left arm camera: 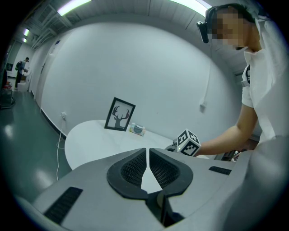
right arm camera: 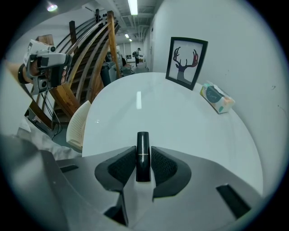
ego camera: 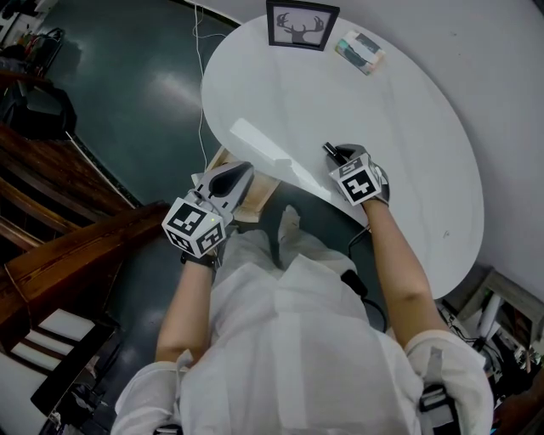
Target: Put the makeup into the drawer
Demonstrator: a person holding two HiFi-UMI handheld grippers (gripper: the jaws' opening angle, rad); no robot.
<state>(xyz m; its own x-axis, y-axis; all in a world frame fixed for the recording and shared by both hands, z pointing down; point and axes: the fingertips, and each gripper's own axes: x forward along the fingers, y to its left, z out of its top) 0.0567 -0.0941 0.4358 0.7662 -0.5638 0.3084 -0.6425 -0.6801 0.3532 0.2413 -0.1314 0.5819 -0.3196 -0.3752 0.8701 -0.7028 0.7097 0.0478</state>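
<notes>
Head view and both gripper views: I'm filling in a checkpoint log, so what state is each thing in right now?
Right gripper: jaws shut on the black lipstick tube.
Black lipstick tube: capped, its end poking out past the jaws.
Left gripper: jaws together, empty.
Black-framed antler picture: standing upright.
Pale tissue pack: lying flat on the white oval table.

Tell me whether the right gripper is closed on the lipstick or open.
Closed on it: the right gripper has both pads pressed against the sides of the black lipstick.
</notes>
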